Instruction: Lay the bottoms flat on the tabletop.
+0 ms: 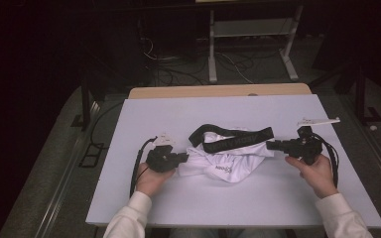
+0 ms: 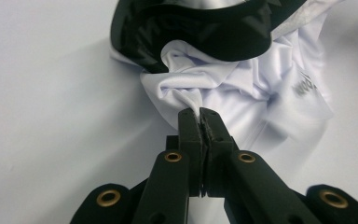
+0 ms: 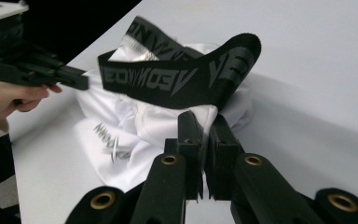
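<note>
White underwear [image 1: 226,161] (black waistband [image 1: 233,139], lettering hard to read) is bunched mid-table [image 1: 129,129]. Its fabric is pinched at opposite edges by the closed left gripper [image 2: 200,116] and right gripper [image 3: 203,122].

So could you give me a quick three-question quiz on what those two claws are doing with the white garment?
1. True or false: the left claw is shut on a fold of the white garment.
2. What colour is the lettered waistband? A) red B) black C) yellow
3. Fill in: the garment lies crumpled on a ____ table.

Key: 1 true, white cloth is pinched between its tips. 2 B. 3 white. The right claw also grips the cloth, just under the band.
</note>
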A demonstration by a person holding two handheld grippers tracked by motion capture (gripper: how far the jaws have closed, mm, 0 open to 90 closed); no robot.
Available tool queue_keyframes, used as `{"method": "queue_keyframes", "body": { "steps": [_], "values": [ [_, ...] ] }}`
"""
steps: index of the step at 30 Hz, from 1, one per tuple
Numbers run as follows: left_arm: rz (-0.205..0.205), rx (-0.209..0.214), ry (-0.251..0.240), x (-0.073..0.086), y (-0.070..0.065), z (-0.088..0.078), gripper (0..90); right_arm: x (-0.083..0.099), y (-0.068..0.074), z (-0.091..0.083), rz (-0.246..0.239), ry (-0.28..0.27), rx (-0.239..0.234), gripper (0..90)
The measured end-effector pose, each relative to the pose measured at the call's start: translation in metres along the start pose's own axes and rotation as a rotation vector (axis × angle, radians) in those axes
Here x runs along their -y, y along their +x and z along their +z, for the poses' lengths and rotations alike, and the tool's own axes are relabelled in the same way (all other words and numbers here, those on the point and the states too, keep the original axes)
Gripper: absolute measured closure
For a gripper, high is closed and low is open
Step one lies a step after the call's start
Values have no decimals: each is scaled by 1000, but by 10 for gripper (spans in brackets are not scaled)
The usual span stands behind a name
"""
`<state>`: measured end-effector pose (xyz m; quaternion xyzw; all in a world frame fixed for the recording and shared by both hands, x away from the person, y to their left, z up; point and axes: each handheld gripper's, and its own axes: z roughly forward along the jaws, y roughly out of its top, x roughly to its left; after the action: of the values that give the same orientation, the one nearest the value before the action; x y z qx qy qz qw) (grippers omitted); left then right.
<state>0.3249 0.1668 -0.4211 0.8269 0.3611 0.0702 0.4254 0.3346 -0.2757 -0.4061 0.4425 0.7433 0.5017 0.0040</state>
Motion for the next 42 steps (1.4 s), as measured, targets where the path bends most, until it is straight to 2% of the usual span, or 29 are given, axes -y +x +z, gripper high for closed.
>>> {"method": "queue_keyframes", "body": {
  "steps": [4, 9, 14, 17, 18, 20, 23, 26, 29, 30, 31, 32, 36, 38, 40, 42],
  "values": [
    [-13, 17, -25, 11, -8, -24, 874, 5, -4, -14, 30, -14, 20, 840],
    [-10, 34, -10, 21, -15, -37, 874, 11, -7, -22, 65, -13, 35, 840],
    [-7, 72, 58, 35, -24, -43, 874, 26, -13, -31, 120, 24, 65, 840],
    [0, 109, 128, 45, -30, -44, 874, 34, -18, -33, 143, 55, 83, 840],
    [0, 109, 128, 45, -30, -44, 874, 36, -20, -33, 151, 64, 89, 840],
    [10, 123, 173, 52, -34, -42, 873, 39, -25, -32, 165, 81, 98, 840],
    [14, 126, 183, 53, -35, -42, 869, 42, -28, -30, 175, 100, 105, 840],
    [-3, 155, 155, 50, -33, -44, 798, 44, -30, -25, 180, 124, 113, 839],
    [16, 180, 132, 42, -32, -47, 781, 45, -30, -25, 176, 128, 112, 837],
    [21, 177, 126, 40, -32, -48, 730, 45, -30, -25, 177, 126, 110, 837],
    [25, 177, 117, 37, -32, -49, 730, 45, -30, -25, 177, 126, 110, 837],
    [28, 173, 109, 34, -31, -49, 691, 45, -30, -25, 178, 123, 110, 836],
    [32, 166, 70, 23, -27, -42, 544, 45, -31, -24, 178, 130, 111, 836],
    [37, 173, 56, 16, -24, -35, 520, 44, -31, -24, 174, 130, 110, 836],
    [44, 157, 47, 8, -20, -27, 483, 44, -31, -24, 174, 129, 110, 836],
    [32, 147, 39, 2, -15, -20, 476, 44, -31, -24, 174, 129, 109, 835]
  ]
}}
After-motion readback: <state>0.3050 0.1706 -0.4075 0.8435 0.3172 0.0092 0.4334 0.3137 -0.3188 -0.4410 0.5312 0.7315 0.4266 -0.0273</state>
